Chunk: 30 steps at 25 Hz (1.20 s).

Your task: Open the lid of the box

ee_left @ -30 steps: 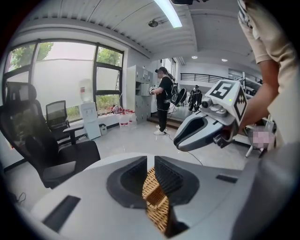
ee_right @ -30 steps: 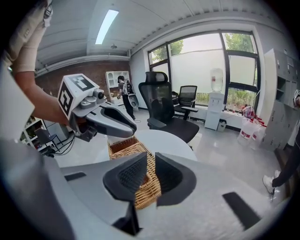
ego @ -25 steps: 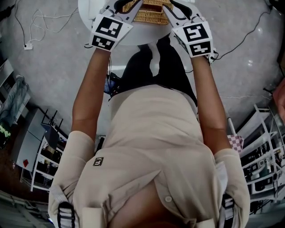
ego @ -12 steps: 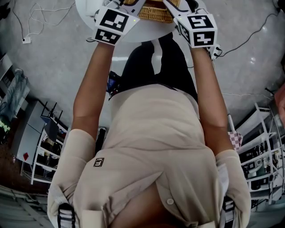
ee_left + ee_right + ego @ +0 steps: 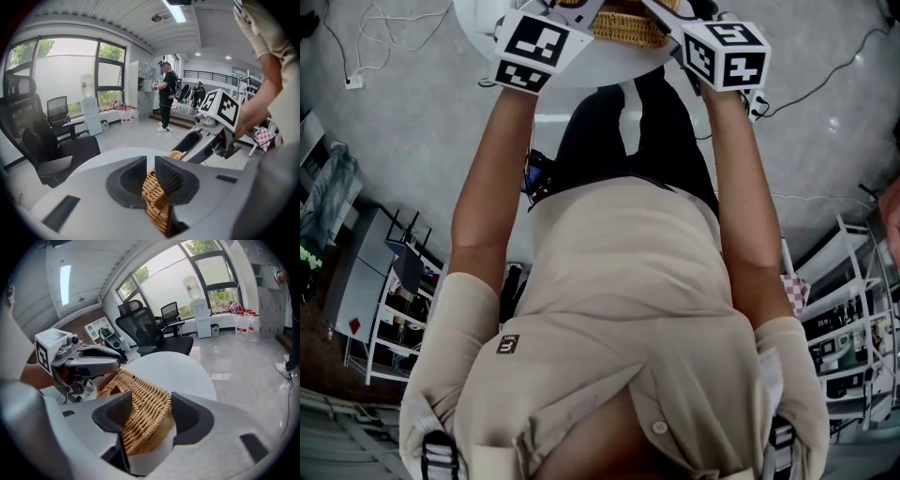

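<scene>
Tan woven wicker box (image 5: 623,26) sits on round white table (image 5: 581,70), at its near edge, between the two grippers

- Left gripper (image 5: 151,164): jaws drawn close, clamped on a thin woven edge of the box; lid or wall, cannot tell
- Right gripper (image 5: 151,404): jaws wide apart, have just been opening; a corner of the box lies between them, not pinched
- Lid looks not yet raised, though the top is poorly seen

Step in hand, as I judge it: getting the right jaws set for a fresh hold at that corner

To do it well:
- close the right jaws on the lid's rim alone, not the wall under it, or lid and box rise together
- keep the left hold firm so the light basket does not slide on the smooth table
- lift in an arc about the hinge side, slowly; wicker flexes and can slip from the pads
</scene>
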Tool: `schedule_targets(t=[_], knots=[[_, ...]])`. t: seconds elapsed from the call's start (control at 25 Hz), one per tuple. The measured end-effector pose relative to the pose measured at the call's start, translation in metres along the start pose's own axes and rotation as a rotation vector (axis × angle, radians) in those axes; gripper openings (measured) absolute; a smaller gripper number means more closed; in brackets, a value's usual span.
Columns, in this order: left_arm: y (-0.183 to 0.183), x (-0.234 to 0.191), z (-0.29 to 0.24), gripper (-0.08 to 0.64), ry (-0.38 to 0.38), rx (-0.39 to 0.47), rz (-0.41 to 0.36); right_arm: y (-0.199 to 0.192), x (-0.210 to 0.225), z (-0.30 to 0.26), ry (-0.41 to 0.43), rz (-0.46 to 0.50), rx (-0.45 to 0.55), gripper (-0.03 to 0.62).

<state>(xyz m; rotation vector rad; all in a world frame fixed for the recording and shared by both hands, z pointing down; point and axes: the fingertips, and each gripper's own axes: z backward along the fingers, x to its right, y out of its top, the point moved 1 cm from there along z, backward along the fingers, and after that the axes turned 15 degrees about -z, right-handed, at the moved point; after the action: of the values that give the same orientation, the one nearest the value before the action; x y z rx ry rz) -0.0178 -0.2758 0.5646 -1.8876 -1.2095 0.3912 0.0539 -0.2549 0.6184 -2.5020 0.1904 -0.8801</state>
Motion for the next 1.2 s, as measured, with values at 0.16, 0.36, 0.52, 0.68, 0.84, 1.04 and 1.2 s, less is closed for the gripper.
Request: schedule_targets(t=[0.16, 0.36, 0.52, 0.68, 0.84, 1.04, 1.2], knots=[[0.001, -0.001, 0.005, 0.028, 0.005, 0.003, -0.01, 0.0, -0.002, 0.005, -0.001, -0.004, 0.001, 0.241], [0.004, -0.007, 0.016, 0.028, 0.016, 0.007, -0.023, 0.005, -0.009, 0.016, 0.009, -0.022, 0.019, 0.224], [0.004, -0.012, 0.024, 0.028, 0.024, 0.009, -0.028, 0.009, -0.015, 0.021, 0.015, -0.032, 0.035, 0.213], [0.009, -0.013, 0.031, 0.028, 0.031, 0.016, -0.036, 0.012, -0.019, 0.031, 0.015, -0.031, 0.047, 0.202], [0.016, -0.017, 0.041, 0.028, 0.042, 0.029, -0.048, 0.015, -0.026, 0.041, 0.012, -0.017, 0.056, 0.196], [0.022, -0.018, 0.052, 0.028, 0.054, 0.039, -0.06, 0.015, -0.032, 0.051, 0.011, -0.017, 0.071, 0.192], [0.026, -0.015, 0.061, 0.028, 0.061, 0.047, -0.068, 0.012, -0.037, 0.061, 0.014, -0.021, 0.082, 0.187]])
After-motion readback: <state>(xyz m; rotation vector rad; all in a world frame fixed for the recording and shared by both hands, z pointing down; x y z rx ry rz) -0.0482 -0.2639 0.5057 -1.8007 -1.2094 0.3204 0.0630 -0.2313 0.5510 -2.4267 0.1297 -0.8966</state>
